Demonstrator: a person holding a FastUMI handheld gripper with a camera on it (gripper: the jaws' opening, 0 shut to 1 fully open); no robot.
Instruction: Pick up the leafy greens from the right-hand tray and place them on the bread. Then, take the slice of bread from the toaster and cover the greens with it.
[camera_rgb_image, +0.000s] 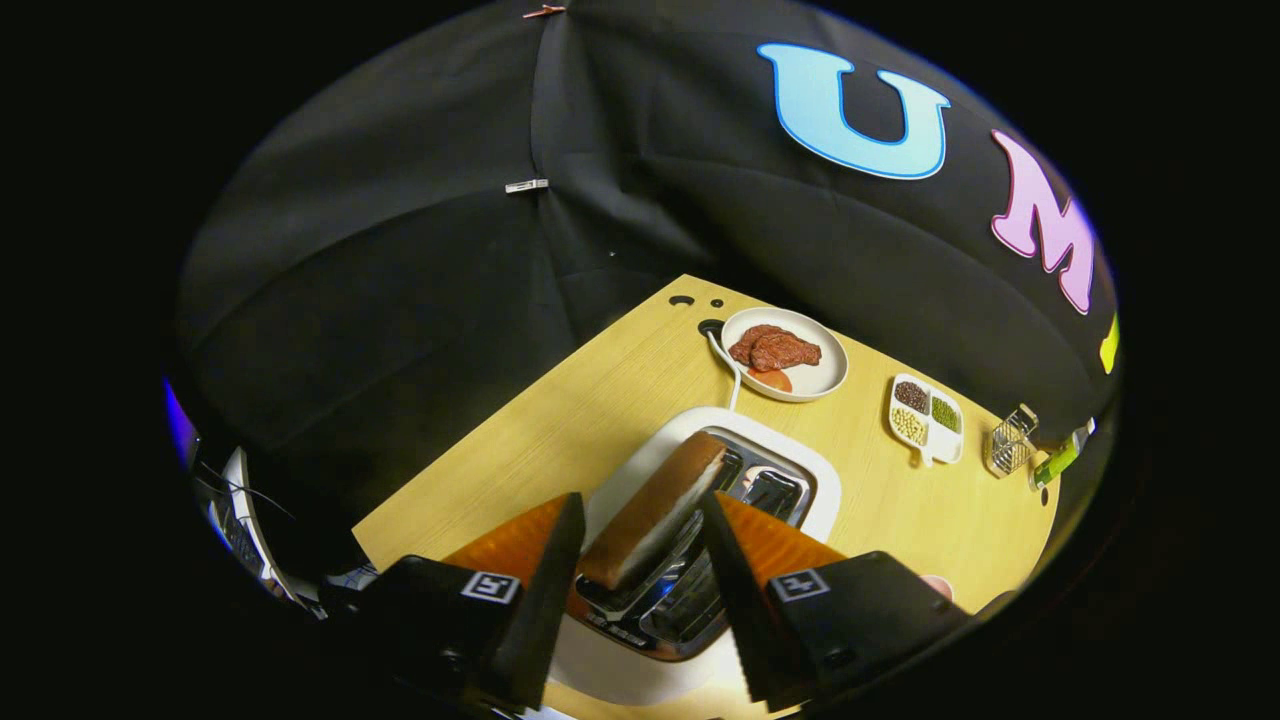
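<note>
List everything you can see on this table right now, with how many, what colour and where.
Slice of bread: one, brown crust with a pale face, standing in the toaster slot, between the fingers.
Toaster: one, white with a metal top, just ahead of the fingers.
Plate: one, white, beyond the toaster, holding brown meat and an orange piece.
Divided dish: one, white, right of the plate, with dark, green and pale fillings.
Wire basket: one, metal, right of the dish.
Table: one, light wood.
Gripper: one; its fingers flank the bread, but I cannot tell whether both press on it.
</note>
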